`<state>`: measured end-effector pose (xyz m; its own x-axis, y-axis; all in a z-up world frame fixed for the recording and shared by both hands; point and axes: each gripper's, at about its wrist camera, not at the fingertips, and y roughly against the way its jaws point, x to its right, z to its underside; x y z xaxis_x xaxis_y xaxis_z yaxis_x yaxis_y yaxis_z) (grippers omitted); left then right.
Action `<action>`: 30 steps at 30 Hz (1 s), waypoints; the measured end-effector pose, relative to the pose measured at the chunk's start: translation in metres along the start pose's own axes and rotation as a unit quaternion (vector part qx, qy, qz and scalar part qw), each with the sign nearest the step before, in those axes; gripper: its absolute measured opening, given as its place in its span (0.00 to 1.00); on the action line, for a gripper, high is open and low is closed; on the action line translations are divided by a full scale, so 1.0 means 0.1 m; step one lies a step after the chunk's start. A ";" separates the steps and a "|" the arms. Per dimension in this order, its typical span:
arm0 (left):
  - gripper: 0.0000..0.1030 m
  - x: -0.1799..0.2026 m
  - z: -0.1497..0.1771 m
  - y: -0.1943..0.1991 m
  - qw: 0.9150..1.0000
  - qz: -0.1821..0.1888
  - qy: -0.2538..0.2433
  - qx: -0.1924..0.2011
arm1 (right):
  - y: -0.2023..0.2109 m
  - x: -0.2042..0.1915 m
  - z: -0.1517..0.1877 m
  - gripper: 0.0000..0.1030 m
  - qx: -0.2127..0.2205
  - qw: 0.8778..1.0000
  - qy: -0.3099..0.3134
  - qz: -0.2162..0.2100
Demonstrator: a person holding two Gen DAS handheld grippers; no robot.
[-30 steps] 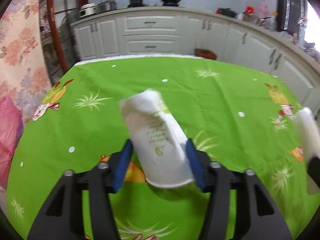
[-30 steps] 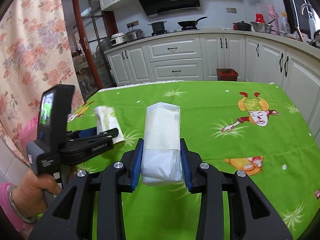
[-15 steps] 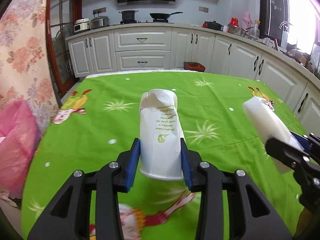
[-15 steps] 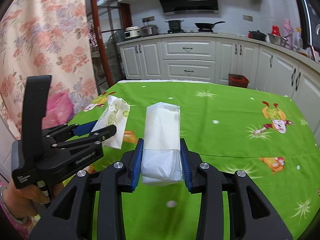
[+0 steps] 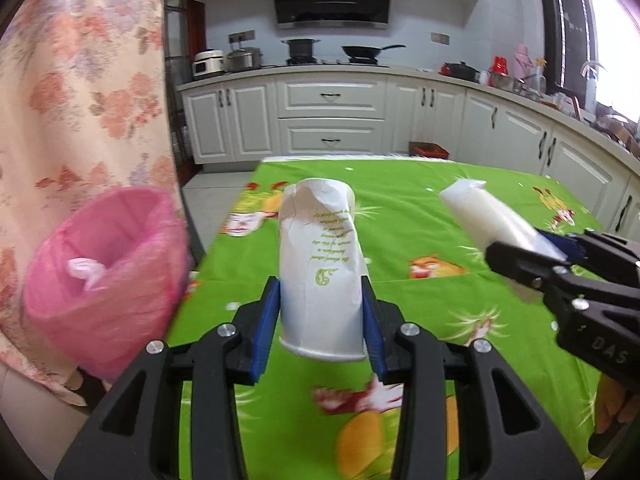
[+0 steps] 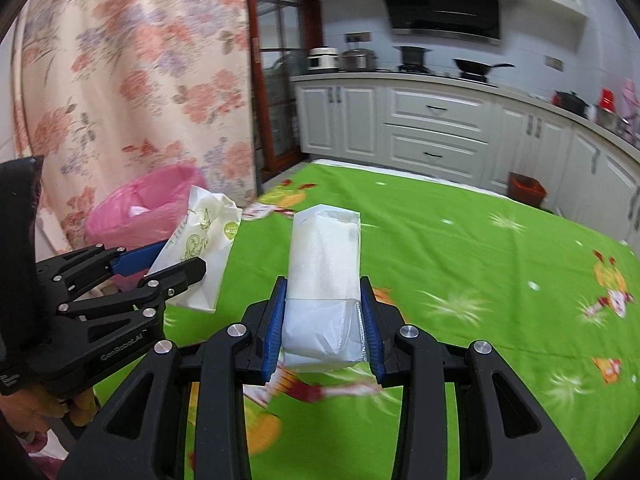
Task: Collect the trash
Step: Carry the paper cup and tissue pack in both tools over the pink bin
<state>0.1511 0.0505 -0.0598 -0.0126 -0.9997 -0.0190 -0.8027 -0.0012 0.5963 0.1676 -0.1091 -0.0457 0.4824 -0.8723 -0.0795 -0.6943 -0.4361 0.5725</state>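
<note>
My left gripper (image 5: 322,316) is shut on a crumpled white paper cup (image 5: 320,264) with green print, held above the green tablecloth (image 5: 420,240). The cup also shows in the right wrist view (image 6: 196,256). My right gripper (image 6: 323,320) is shut on a white tissue pack (image 6: 324,272) in clear wrap; it shows at the right of the left wrist view (image 5: 492,224). A bin lined with a pink bag (image 5: 104,280) stands off the table's left edge, left of both grippers, with some white trash inside.
A floral curtain (image 6: 120,80) hangs behind the pink bin (image 6: 144,208). White kitchen cabinets (image 5: 332,120) and a stove with pots run along the far wall. A small red bin (image 6: 526,192) sits on the floor beyond the table.
Both grippers have swung left and risen with their loads still held. The pink bin has come into view at the left.
</note>
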 end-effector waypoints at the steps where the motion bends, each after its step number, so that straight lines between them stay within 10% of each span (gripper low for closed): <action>1: 0.37 -0.11 0.00 0.05 1.000 -0.005 0.006 0.003 | -0.03 -0.06 -0.02 0.34 -0.001 1.000 0.005 -0.004; 30: 0.38 -2.56 -0.28 0.15 0.983 -0.137 0.124 0.014 | -1.44 -1.85 -1.22 0.34 -0.017 0.981 0.097 -0.165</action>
<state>0.1597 0.3057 -0.0234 0.3487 -0.9370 0.0225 -0.7724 -0.2736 0.5732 0.2436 0.1424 -0.0144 0.7730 -0.6249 -0.1092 -0.4666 -0.6767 0.5696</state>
